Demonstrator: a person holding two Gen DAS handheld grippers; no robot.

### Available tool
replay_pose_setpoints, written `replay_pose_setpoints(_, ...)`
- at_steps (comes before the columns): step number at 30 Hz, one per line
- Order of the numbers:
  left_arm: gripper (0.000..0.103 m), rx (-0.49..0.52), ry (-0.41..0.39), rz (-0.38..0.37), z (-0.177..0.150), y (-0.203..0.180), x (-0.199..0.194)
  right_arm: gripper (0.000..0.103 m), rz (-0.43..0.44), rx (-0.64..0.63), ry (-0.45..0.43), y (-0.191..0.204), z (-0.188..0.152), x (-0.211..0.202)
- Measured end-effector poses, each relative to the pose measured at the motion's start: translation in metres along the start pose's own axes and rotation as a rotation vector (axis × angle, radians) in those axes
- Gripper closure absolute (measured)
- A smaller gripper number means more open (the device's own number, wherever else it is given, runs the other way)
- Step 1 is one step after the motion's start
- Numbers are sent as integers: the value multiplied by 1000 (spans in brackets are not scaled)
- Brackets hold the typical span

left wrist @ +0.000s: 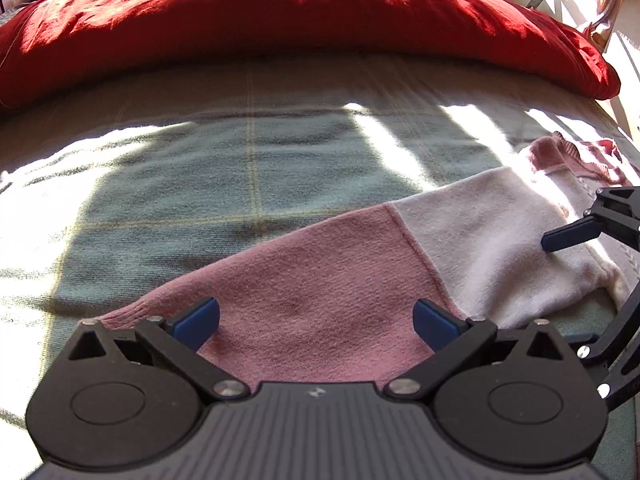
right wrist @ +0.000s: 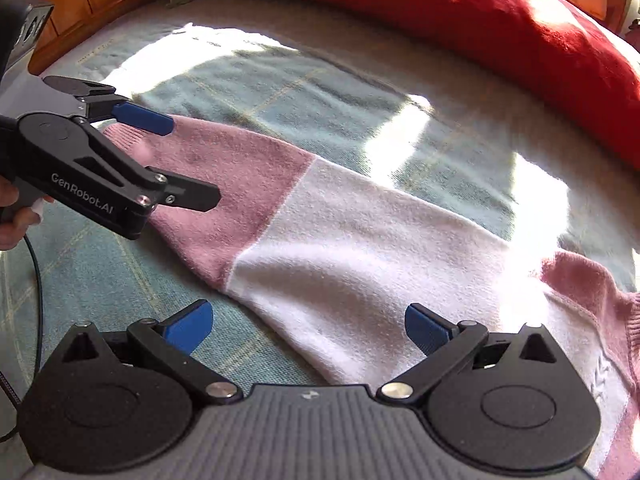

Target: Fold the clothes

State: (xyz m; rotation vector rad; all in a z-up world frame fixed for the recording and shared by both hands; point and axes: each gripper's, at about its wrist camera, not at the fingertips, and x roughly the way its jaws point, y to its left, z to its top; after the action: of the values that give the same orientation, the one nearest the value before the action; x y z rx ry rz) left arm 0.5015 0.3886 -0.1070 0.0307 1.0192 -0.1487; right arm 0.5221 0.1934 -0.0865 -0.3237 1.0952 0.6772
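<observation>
Right tool [right wrist: 308, 326] partly cut off over sleeve [right wrist: 320, 240]

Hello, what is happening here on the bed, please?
A person holds two grippers over a pink and white sweater sleeve stretched flat on a checked blanket. The left gripper hovers open above the pink cuff end, the right gripper open above the white part. Neither grips the fabric yet.
</observation>
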Motion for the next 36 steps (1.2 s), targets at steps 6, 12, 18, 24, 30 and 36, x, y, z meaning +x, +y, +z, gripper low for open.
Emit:
replay_pose_setpoints(6, 1, -28, 10, 12, -10, 9, -11, 0, 81, -19, 11, 19, -22, -15)
replay_pose_setpoints(12, 1, -50, -8, 15, -10, 7, -16, 0, -65, -16, -120, -30, 1, -41)
replay_pose_setpoints(18, 1, -46, -4, 20, -11, 1, -9, 0, -136, 44, -114, -118, 11, -21)
replay_pose_setpoints(24, 1, -44, 3, 33, -11, 2, -4, 0, -103, 25, -148, -145, 6, 17)
replay_pose_setpoints(30, 1, -35, 12, 50, -8, -1, -2, 0, -97, 45, -164, -145, 33, 19)
replay_pose_setpoints(36, 1, -43, 5, 45, -11, 1, -1, 0, -168, 64, -204, -134, 4, -27)
